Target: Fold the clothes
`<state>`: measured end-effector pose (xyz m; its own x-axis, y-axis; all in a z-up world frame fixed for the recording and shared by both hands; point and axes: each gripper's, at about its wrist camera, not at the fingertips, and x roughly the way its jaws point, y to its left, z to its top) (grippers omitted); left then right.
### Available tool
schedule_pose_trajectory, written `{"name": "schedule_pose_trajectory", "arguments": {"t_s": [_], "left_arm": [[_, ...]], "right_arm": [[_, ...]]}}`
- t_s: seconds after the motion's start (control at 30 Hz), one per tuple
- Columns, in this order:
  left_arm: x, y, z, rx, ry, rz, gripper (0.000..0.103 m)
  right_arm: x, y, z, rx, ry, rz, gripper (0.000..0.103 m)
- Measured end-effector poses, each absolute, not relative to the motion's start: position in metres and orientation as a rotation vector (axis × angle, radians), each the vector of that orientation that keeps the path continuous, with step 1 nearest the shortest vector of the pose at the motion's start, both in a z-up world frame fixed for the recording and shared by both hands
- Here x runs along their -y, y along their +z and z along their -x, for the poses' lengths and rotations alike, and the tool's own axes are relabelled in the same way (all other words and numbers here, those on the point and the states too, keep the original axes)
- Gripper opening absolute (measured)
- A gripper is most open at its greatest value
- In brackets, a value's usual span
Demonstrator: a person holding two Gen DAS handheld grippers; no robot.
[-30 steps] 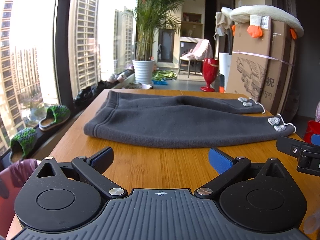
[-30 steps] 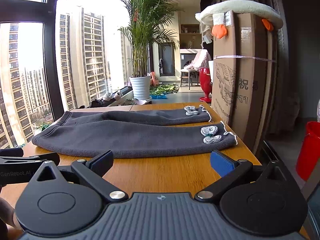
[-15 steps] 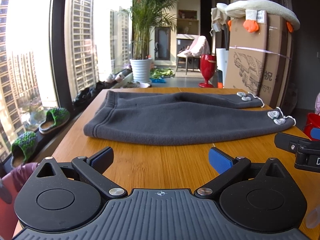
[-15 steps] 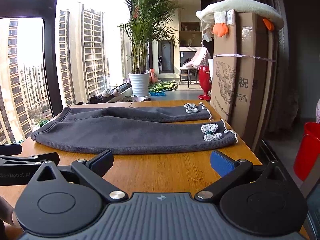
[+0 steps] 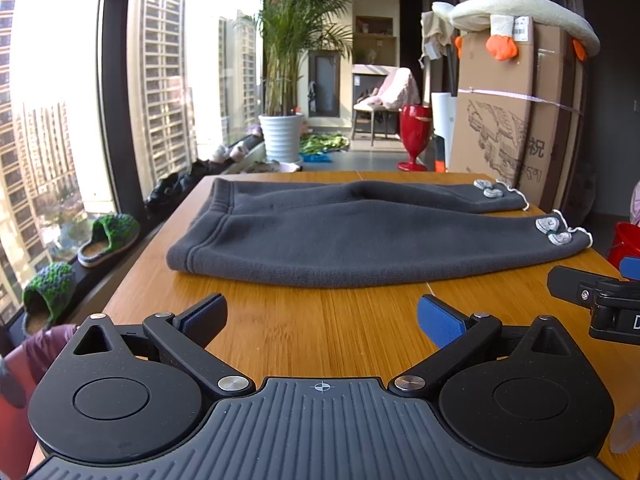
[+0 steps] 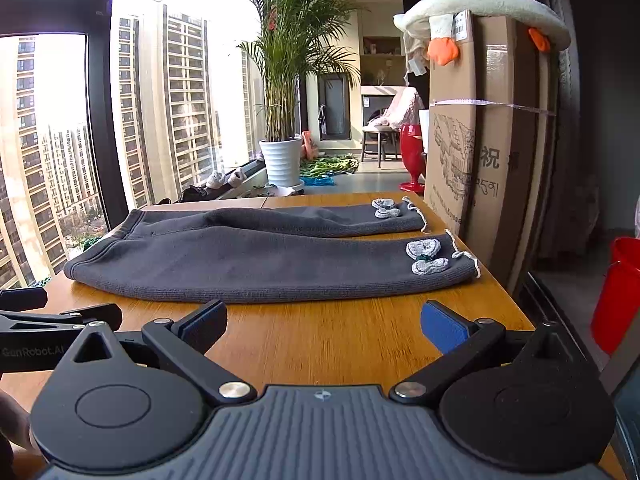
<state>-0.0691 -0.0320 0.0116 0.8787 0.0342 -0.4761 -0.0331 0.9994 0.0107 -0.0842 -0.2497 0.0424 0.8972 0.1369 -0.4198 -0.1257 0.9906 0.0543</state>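
Dark grey fleece trousers [image 5: 360, 240] lie flat across the wooden table [image 5: 320, 328], waistband at the left, both legs running right; they also show in the right wrist view [image 6: 260, 260]. Each cuff carries grey bow patches [image 6: 426, 256]. My left gripper [image 5: 322, 316] is open and empty, low over the table just short of the near trouser edge. My right gripper [image 6: 324, 320] is open and empty, likewise short of the near leg. Each gripper shows at the edge of the other's view.
A tall cardboard box [image 6: 492, 152] with a plush toy on top stands against the table's right edge. A red bucket [image 6: 616, 288] sits on the floor right. Windows, slippers [image 5: 108, 236] on the sill and a potted palm [image 5: 282, 136] lie left and beyond.
Both grippers have tilted and shifted slightly while staying open; the trousers appear a little lower in both views. The trousers have not moved on the table.
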Motion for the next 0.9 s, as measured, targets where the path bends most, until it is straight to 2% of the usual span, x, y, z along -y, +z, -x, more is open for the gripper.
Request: {"name": "schedule_pose_trajectory", "arguments": {"t_s": [0.9], "left_arm": [[0.0367, 0.0116, 0.0691, -0.501, 0.036, -0.007, 0.103]], "right_arm": [[0.2519, 0.0414, 0.0829, -0.454, 0.145, -0.048, 0.103]]}}
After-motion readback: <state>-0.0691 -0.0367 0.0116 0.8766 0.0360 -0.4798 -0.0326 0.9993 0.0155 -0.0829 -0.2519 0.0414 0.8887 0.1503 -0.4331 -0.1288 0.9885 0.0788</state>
